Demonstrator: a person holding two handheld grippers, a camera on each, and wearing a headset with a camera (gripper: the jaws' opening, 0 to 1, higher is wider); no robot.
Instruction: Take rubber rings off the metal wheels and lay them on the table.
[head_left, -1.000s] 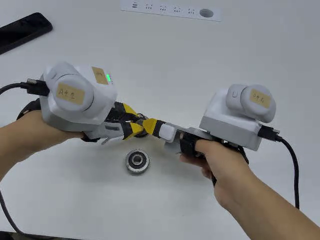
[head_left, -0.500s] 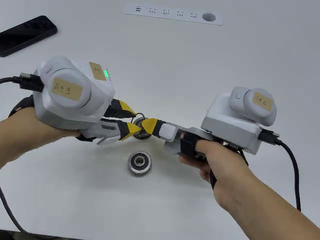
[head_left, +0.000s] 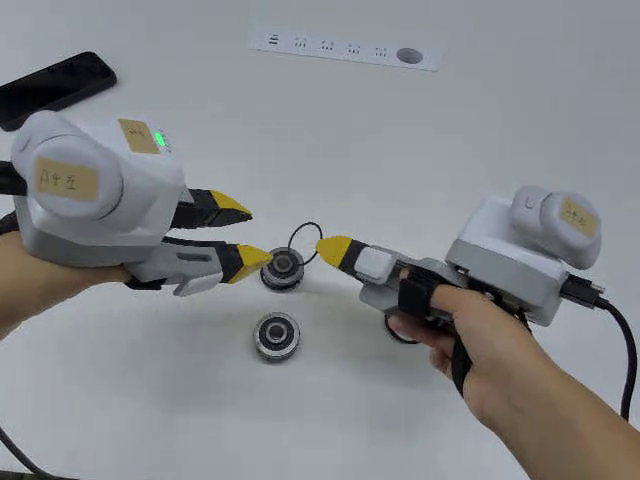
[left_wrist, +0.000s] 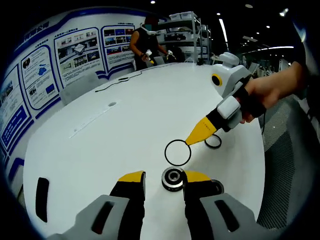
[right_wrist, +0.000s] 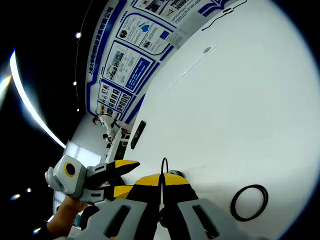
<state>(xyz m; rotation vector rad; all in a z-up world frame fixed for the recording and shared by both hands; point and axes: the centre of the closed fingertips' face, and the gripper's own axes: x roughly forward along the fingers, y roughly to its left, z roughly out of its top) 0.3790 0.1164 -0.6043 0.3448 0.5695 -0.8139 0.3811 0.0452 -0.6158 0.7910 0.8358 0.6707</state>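
Stock as I read it from the remote desk, left to right in the head view.

1. Left tool (head_left: 240, 232): jaws apart, gripping nothing.
2. Bare wheel (head_left: 283, 268): flat on the counter (head_left: 450, 150), just beyond that tool's lower tip at 3 o'clock.
3. Second wheel (head_left: 276, 335): at 6 o'clock of the first, and apart from it. I judge its rubber is still on.
4. Freed ring (left_wrist: 165, 153): pinched by its edge in the right tool (head_left: 335, 250), whose jaws are together on it. The loop stands out toward 10 o'clock from the tip, above the bare wheel and, I judge, off the counter.
5. Laid ring (right_wrist: 252, 186): flat on the counter beside my right hand, at 5 o'clock of that tip.

Coming move, as I judge it: the right tool carries the loop, so it lowers it flat beside item 5.

Change: a second ago both tools met tip to tip over the wheel. They have since parted, and the ring has come off with the right tool.
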